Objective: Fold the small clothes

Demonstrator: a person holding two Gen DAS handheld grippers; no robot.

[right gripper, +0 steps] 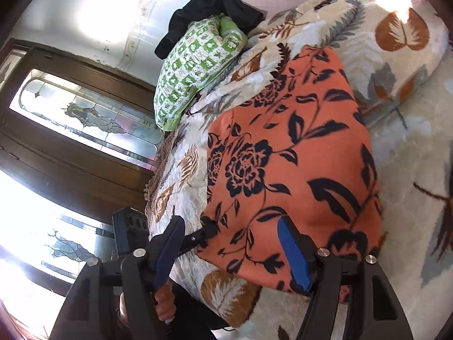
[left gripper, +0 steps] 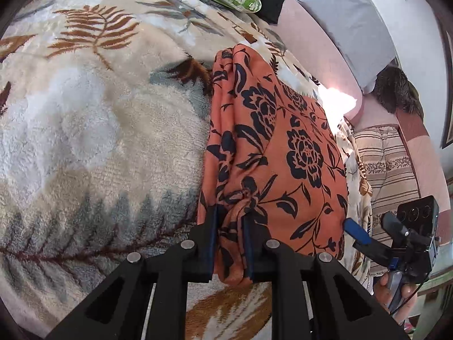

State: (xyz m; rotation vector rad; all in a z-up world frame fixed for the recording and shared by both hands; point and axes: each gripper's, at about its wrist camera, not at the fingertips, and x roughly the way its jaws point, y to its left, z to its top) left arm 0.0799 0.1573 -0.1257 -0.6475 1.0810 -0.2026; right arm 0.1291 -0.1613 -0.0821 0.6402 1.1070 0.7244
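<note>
On the leaf-print blanket (left gripper: 93,119), the left gripper (left gripper: 230,243) is clamped on a bunched edge of the folded orange floral garment (left gripper: 283,153). At the garment's other edge, the right gripper (right gripper: 235,252) stands wide apart, holding nothing. With only 1 pinch, any pull could drag the layers askew.

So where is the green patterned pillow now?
In the right wrist view the green patterned pillow lies upper left on the leaf-print blanket, under a black garment, beyond the orange floral cloth.

My orange garment (left gripper: 283,153) with black flowers lies folded in layers on the bed, 1 bunched edge raised.
</note>
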